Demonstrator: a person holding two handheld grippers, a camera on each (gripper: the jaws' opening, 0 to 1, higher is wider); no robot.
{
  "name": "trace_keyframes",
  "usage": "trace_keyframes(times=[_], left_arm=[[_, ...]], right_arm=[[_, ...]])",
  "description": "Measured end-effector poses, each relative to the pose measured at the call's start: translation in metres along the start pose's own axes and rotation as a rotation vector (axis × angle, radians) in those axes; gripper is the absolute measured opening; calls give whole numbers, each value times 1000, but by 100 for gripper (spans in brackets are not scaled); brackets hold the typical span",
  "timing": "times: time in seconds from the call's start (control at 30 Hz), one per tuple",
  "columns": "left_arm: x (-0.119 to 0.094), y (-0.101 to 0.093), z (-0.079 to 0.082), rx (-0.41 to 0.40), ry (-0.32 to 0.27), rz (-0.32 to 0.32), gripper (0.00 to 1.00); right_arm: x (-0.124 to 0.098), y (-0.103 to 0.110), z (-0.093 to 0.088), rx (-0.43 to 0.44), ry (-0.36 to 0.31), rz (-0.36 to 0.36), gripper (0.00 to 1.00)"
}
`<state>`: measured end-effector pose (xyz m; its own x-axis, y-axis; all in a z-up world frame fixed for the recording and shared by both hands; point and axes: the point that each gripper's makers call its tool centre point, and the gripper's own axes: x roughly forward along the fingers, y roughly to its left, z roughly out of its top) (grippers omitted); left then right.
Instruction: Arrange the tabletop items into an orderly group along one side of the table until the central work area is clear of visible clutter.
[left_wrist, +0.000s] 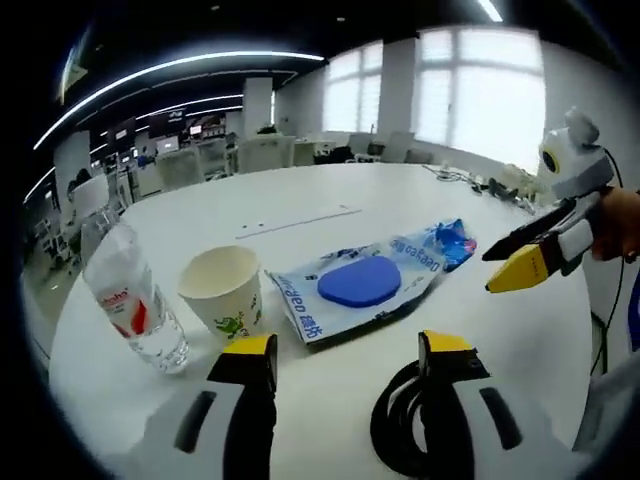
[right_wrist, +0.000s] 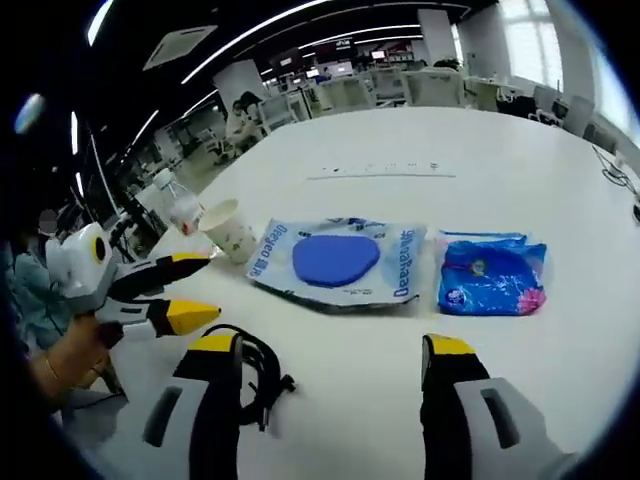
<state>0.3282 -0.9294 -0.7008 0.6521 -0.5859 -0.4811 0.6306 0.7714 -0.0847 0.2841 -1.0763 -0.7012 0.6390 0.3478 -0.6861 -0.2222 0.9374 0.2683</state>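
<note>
Not much tidied yet — the white table (right_wrist: 520, 170) has stuff strung across its middle: wet-wipes pack (right_wrist: 335, 262) dead center, blue pouch (right_wrist: 491, 273) at 3 o'clock, paper cup (left_wrist: 222, 288) and water bottle (left_wrist: 135, 298) at 9, black cable (left_wrist: 405, 420) at 6. Left gripper (left_wrist: 347, 362) hangs low, jaws wide, empty; right gripper (right_wrist: 330, 358) same.

The wet-wipes pack (left_wrist: 362, 285) reads "Deeyeo"; the bottle (left_wrist: 135, 300) label's red lettering is too blurred to read.
</note>
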Motion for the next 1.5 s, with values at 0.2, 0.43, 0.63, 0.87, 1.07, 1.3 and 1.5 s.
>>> trace_keyframes(times=[0.2,0.43,0.63,0.87,1.07,1.3,1.5], left_arm=[[-10,-6,-8,3,11,-15,63],[-22,-14,-14,-42,9,-30,68],[-33,-16,-24,-34,25,-25,67],[-44,-10,-44,-70,64,2,63],[-48,-14,-54,-93,64,-11,59],[-45,-17,-61,-110,88,-10,56],[-42,-19,-65,-123,89,-13,51]], right_arm=[[-4,14,-23,14,12,12,72],[-7,35,-40,-31,0,29,71],[-6,50,-54,-42,6,43,68],[-2,62,-69,-55,0,37,61],[4,65,-71,-66,-12,16,56],[13,68,-72,-106,-28,-9,46],[20,68,-74,-89,-30,-20,40]])
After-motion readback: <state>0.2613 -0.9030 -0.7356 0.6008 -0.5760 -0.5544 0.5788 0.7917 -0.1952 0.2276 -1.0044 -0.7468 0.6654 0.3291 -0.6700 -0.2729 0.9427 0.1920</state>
